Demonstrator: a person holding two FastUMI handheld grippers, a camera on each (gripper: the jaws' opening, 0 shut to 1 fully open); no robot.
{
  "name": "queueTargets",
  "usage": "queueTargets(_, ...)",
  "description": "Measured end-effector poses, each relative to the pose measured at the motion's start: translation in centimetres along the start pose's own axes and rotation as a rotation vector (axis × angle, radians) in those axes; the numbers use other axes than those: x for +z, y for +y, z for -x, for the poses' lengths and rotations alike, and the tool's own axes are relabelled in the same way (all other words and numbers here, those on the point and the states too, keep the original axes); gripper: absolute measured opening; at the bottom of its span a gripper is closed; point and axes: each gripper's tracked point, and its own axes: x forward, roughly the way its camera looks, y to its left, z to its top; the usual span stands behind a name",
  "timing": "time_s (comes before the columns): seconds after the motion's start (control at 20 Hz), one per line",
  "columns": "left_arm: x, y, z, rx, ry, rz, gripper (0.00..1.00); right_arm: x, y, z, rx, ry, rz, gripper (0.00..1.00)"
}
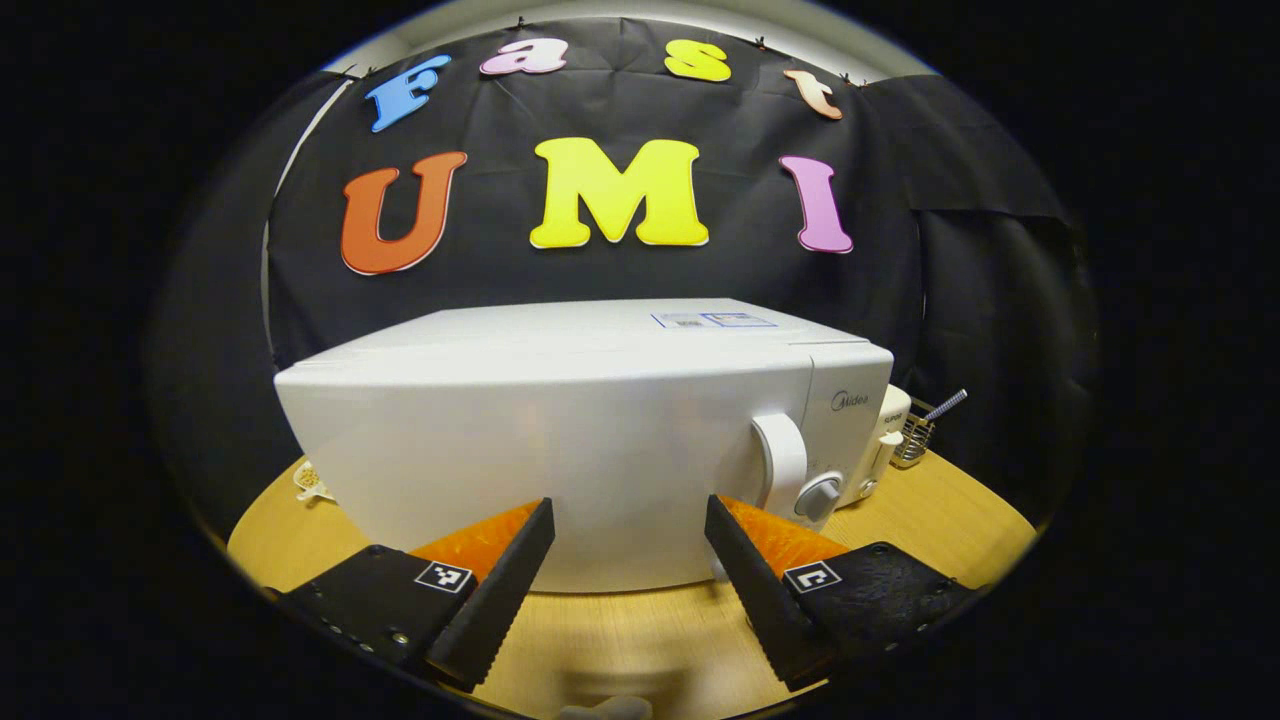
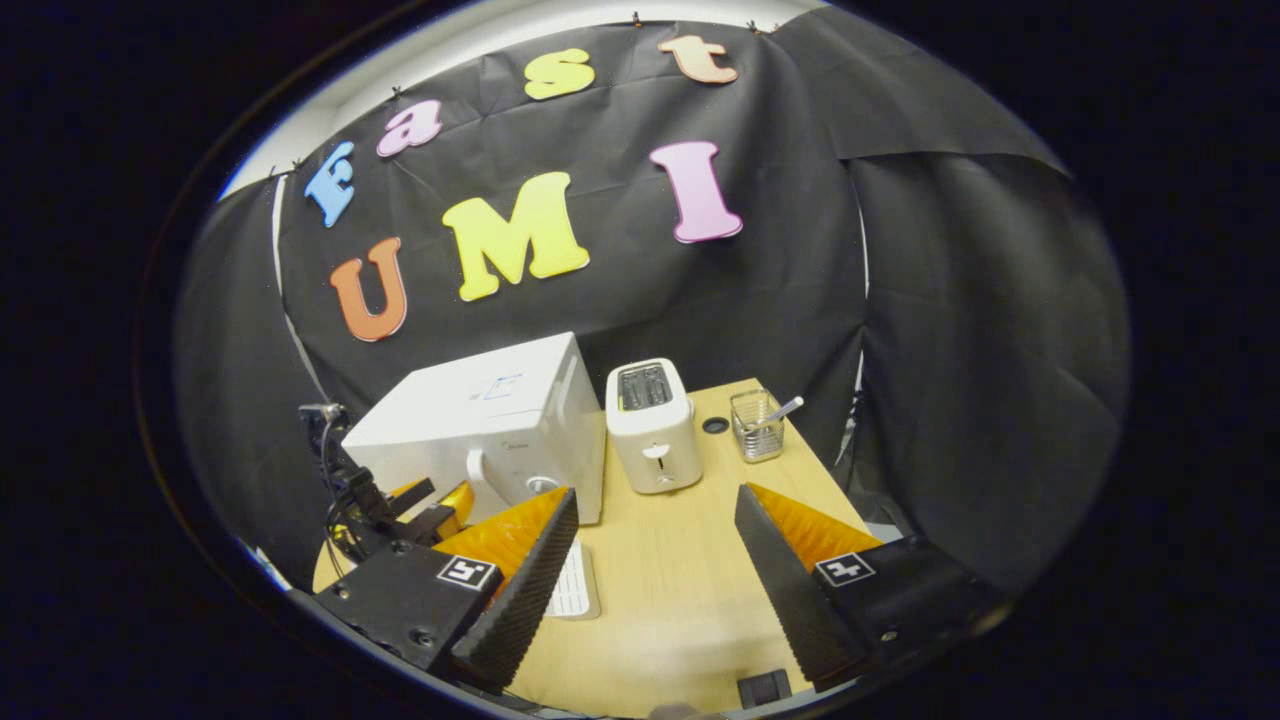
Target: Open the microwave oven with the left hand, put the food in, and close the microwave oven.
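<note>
The white microwave [image 1: 560, 430] stands on the wooden table [image 1: 940, 510] with its door closed; its handle [image 1: 778, 458] and a dial [image 1: 818, 497] are at the door's right side. My left gripper [image 1: 628, 505] is open, just in front of the door and left of the handle, with nothing between its fingers. In the right gripper view the microwave [image 2: 490, 415] sits at the back left, with the left gripper [image 2: 440, 505] in front of it. My right gripper [image 2: 656, 495] is open and empty above the table. A flat white object [image 2: 577, 585], possibly the food's plate, lies below its left finger.
A white toaster [image 2: 652, 425] stands right of the microwave, then a wire basket [image 2: 757, 425] holding a utensil. A small dish [image 1: 312, 482] sits at the microwave's left. A black block [image 2: 765, 688] lies at the near table edge. Black cloth walls surround the table.
</note>
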Motion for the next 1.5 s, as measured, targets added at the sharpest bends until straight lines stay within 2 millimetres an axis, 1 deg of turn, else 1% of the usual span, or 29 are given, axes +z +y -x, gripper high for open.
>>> queueTargets(0.1, 1.5, 1.4, 2.2, 0.026, -0.024, -0.001, 0.97, 0.3, 1.0, 0.6, 0.012, -0.015, 0.009, 1.00)
queueTargets(0.2, 3.0, 2.6, 5.1, 0.046, -0.044, 0.002, 0.97, 0.7, 2.3, 1.3, 0.029, -0.037, 0.017, 1.00)
queueTargets(0.45, 7.9, 5.4, 13.5, 0.073, -0.124, -0.030, 0.97, 1.9, 5.5, 3.6, 0.058, -0.105, 0.052, 1.00)
queueTargets(0.6, 10.6, 6.4, 18.3, 0.079, -0.166, -0.003, 0.97, 2.7, 7.1, 5.3, 0.063, -0.151, 0.077, 1.00)
queueTargets(0.7, 11.6, 6.7, 21.0, 0.071, -0.167, 0.023, 0.97, 3.2, 8.2, 6.5, 0.063, -0.188, 0.085, 1.00)
queueTargets(0.75, 12.0, 6.9, 22.3, 0.065, -0.166, 0.034, 0.97, 3.4, 8.6, 7.2, 0.061, -0.208, 0.091, 0.90)
queueTargets(0.8, 12.6, 6.9, 23.3, 0.054, -0.173, 0.038, 0.97, 3.7, 9.1, 7.8, 0.058, -0.227, 0.101, 1.00)
queueTargets(0.95, 13.9, 7.7, 25.9, 0.061, -0.193, 0.004, 0.97, 4.5, 10.1, 9.7, 0.047, -0.276, 0.131, 1.00)
queueTargets(1.0, 14.2, 7.7, 26.6, 0.057, -0.197, 0.004, 0.97, 4.7, 10.6, 10.2, 0.048, -0.285, 0.138, 0.90)
queueTargets(1.05, 14.7, 7.6, 27.1, 0.051, -0.205, 0.009, 0.97, 4.9, 11.0, 10.7, 0.051, -0.295, 0.143, 0.90)
queueTargets(1.1, 14.9, 7.8, 27.6, 0.055, -0.207, 0.017, 1.00, 5.0, 11.6, 11.3, 0.059, -0.307, 0.147, 0.90)
queueTargets(1.15, 15.1, 7.9, 28.1, 0.055, -0.209, 0.026, 0.97, 5.2, 11.9, 11.7, 0.063, -0.318, 0.151, 0.90)
queueTargets(1.2, 15.4, 8.0, 28.6, 0.059, -0.211, 0.036, 0.97, 5.5, 12.2, 12.1, 0.062, -0.329, 0.157, 1.00)
queueTargets(1.25, 15.7, 8.1, 29.0, 0.060, -0.219, 0.043, 0.97, 5.7, 12.4, 12.6, 0.061, -0.340, 0.163, 0.90)
queueTargets(1.35, 16.2, 8.4, 29.6, 0.072, -0.235, 0.046, 0.97, 6.2, 12.8, 13.2, 0.058, -0.359, 0.177, 0.90)
queueTargets(1.4, 16.2, 8.5, 29.7, 0.073, -0.231, 0.045, 0.97, 6.3, 13.1, 13.5, 0.061, -0.362, 0.181, 1.00)
queueTargets(1.45, 16.2, 8.4, 29.9, 0.072, -0.232, 0.047, 0.97, 6.3, 13.3, 13.8, 0.062, -0.365, 0.188, 1.00)
queueTargets(1.5, 16.4, 8.5, 30.0, 0.075, -0.236, 0.048, 0.87, 6.4, 13.4, 13.9, 0.061, -0.368, 0.194, 1.00)
